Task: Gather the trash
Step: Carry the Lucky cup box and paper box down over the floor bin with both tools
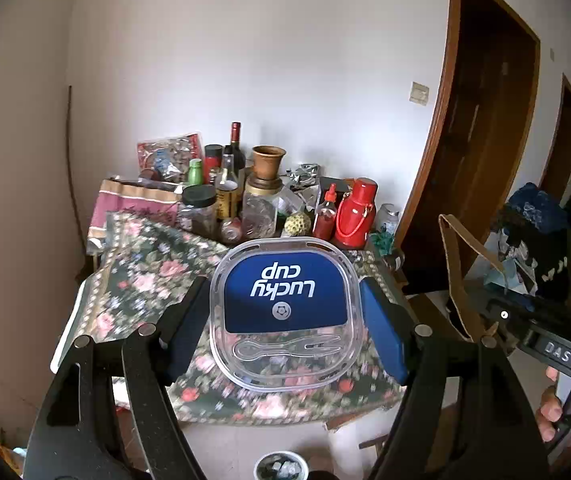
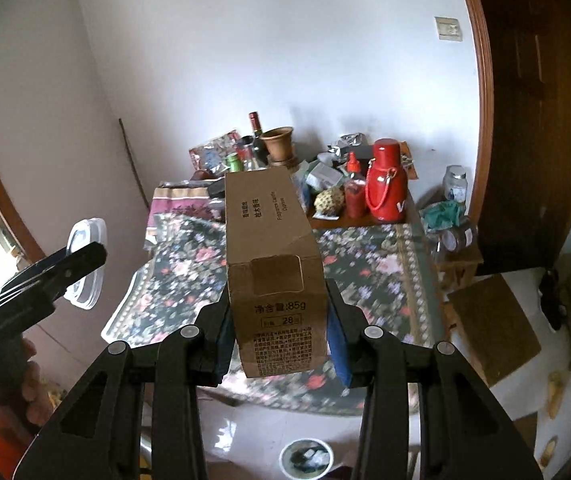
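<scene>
My left gripper [image 1: 285,312] is shut on a clear plastic lid [image 1: 283,312] with a blue "Lucky cup" label and a clear spoon-fork moulded under it; the blue pads press its two sides. It hangs in the air above the floral tablecloth [image 1: 145,280]. My right gripper [image 2: 279,316] is shut on a long brown cardboard box [image 2: 273,248] with printed text, held lengthwise above the same cloth. In the right wrist view the left gripper [image 2: 45,276] and the lid's edge [image 2: 85,236] show at the far left, with a hand below. A small white bin [image 2: 305,458] with scraps sits on the floor below.
The back of the table is crowded: a red flask [image 1: 355,216], a red sauce bottle [image 1: 325,216], jars, a wine bottle [image 1: 237,148], a clay pot [image 1: 268,162]. A wooden door frame [image 1: 437,152] stands at right. A flat cardboard sheet [image 2: 493,328] lies on the floor at right.
</scene>
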